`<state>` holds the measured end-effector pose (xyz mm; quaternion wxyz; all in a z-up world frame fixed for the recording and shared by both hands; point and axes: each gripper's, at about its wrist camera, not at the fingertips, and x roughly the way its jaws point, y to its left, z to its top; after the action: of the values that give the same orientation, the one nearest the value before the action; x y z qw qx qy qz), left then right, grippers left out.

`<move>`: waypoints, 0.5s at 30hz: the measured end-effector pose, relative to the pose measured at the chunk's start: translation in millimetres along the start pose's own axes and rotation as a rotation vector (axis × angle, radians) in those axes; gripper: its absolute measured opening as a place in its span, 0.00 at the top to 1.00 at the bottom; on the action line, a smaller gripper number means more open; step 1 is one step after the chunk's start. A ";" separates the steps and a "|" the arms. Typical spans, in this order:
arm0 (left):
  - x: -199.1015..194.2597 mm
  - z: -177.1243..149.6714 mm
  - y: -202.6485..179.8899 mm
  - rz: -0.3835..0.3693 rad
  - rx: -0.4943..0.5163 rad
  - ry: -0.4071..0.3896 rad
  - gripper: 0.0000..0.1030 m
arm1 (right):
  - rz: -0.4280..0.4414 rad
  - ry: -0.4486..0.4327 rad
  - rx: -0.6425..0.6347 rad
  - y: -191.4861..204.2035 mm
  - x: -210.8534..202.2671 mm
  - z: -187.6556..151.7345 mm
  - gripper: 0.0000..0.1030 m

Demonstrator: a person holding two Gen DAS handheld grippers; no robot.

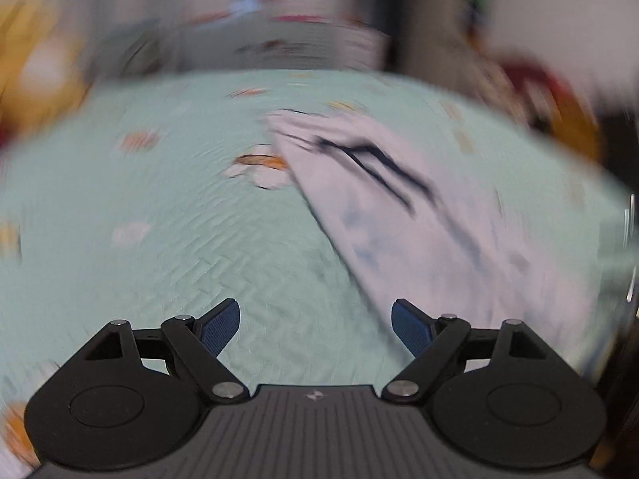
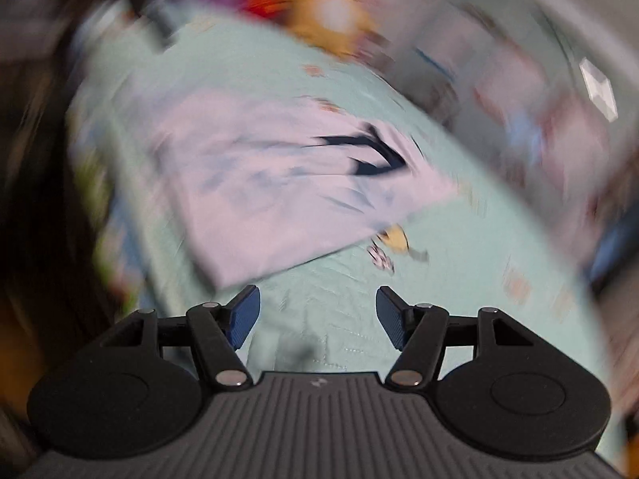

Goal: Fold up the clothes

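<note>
Here both views are smeared by motion. A white garment with dark markings lies flat on the mint-green quilted bed. The left tongs stand apart with nothing between them, as do the right tongs, just short of the garment's near edge.

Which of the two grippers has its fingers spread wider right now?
The left gripper: the gap between its blue pads is wider than the right gripper's. Both are empty, above the green bedspread, short of the white garment.
</note>
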<state>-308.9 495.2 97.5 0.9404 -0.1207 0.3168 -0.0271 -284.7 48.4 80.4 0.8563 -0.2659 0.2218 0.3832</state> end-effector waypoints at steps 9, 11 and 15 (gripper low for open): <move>107.9 113.4 13.5 -0.057 -0.255 -0.043 0.16 | 0.226 -0.096 0.770 -134.2 83.4 52.9 0.36; 143.8 131.0 17.4 -0.040 -0.282 -0.029 0.16 | 0.246 -0.130 0.888 -161.4 110.9 57.5 0.36; 199.1 151.1 26.5 -0.001 -0.346 -0.004 0.17 | 0.258 -0.123 1.049 -201.4 173.9 55.8 0.36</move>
<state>-59.7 527.2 90.0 0.9062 -0.2808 0.3150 0.0277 -13.3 63.1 78.8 0.8315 0.2494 0.3637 0.3377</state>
